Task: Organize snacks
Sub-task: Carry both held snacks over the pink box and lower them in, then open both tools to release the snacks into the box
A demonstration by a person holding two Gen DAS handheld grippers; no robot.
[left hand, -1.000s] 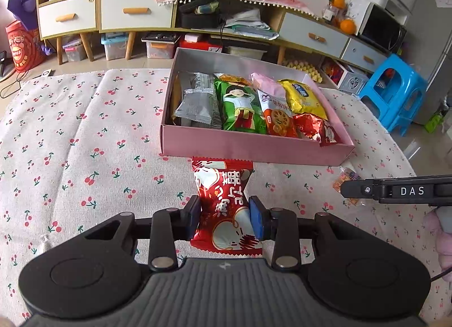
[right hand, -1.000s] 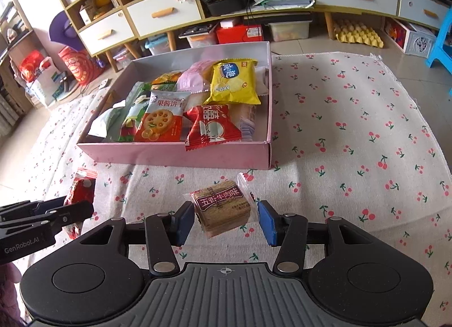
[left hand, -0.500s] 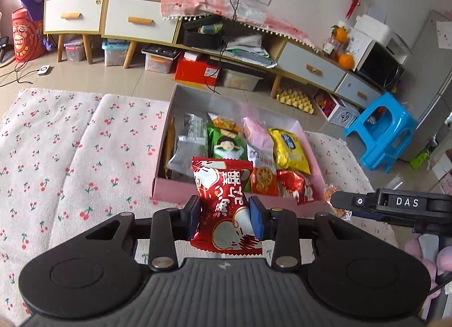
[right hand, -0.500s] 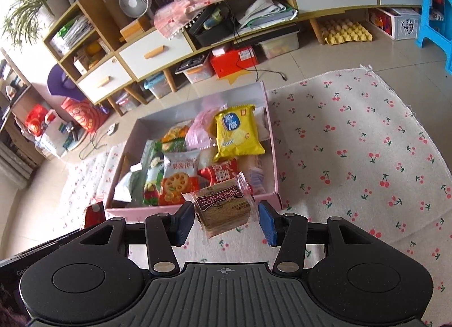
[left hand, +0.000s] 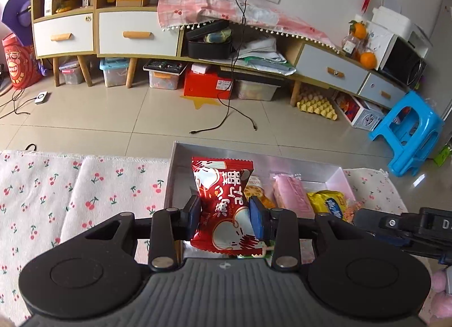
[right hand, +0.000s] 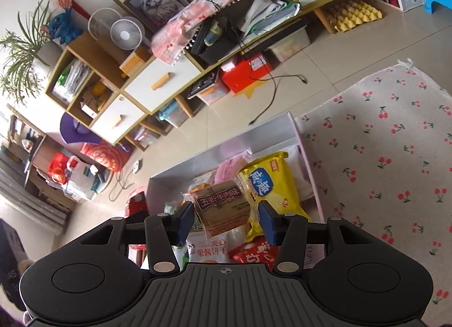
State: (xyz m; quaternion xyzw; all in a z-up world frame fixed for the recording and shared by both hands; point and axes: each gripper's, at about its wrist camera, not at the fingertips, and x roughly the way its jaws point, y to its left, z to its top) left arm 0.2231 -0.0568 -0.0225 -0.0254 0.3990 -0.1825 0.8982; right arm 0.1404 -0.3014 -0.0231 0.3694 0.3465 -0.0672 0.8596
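Left wrist view: the left gripper (left hand: 225, 215) is seen clenched on a red snack packet (left hand: 223, 205), pinched at mid-body by both blue pads so it hangs upright, centre frame, above the near-left part of the pink box (left hand: 255, 157). Inside the box, a pink wrapper (left hand: 292, 195) and a yellow chip bag (left hand: 329, 204) are seen at centre right; part of a biscuit pack is hidden behind the red packet. The black body of the other tool is caught at the right edge. Right wrist view: the right gripper (right hand: 226, 221) is closed on a brown beef-flavour snack pack (right hand: 223, 207), held at its sides and tilted, centre frame, over the packets already lying in the pink box (right hand: 308, 157); the yellow chip bag (right hand: 268, 185) lies just right of it, with a red packet (right hand: 248, 253) and a biscuit pack (right hand: 207, 250) lower in frame. The cherry-print cloth (right hand: 389, 157) under the box fills the right side. Side grips are judged to be chosen so each packet can be dropped flat into a gap. Both packets are judged to be carried for deposit, with release not yet made. The box is crowded, so a packet could end up on top of others or catch on the wall.
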